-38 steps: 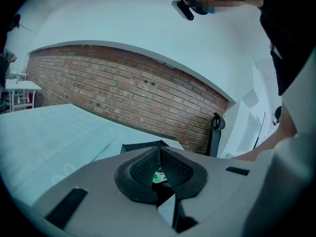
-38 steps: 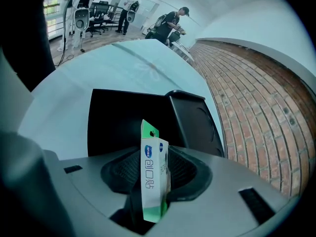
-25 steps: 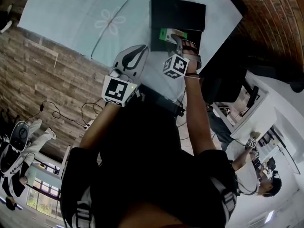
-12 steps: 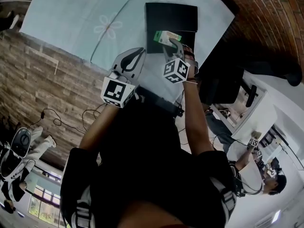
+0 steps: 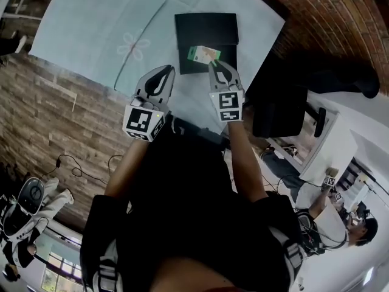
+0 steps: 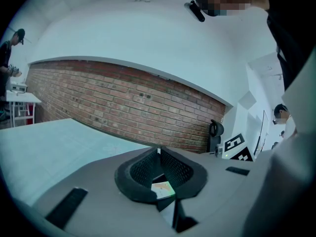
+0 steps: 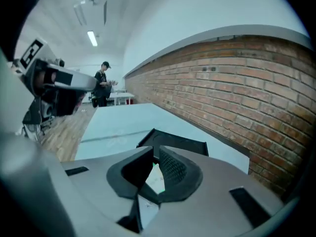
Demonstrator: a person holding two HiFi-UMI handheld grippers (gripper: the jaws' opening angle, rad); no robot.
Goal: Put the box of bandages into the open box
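1. While the person leaned over the table (image 5: 91, 29), the open box (image 5: 206, 28), black and shallow, lay on the pale blue cloth toward the table's right edge, ahead of both grippers.
2. The box of bandages (image 5: 202, 53), white and green, lay inside the open box, in its near half and close to its near wall.
3. The right gripper (image 5: 214, 64) hovered at that near wall, its tips just beside the box of bandages. In the right gripper view its jaws were closing, with only a narrow slit left at the tips (image 7: 153, 154). No pad pressed on anything. The box of bandages (image 7: 157, 179) showed through the opening behind the tips, and the open box's (image 7: 182, 143) dark rim rose beyond.
4. The left gripper (image 5: 165, 70) hung over bare cloth, to the left of the open box and apart from it. In the left gripper view its jaws met at the tips (image 6: 158, 152), clamping nothing.
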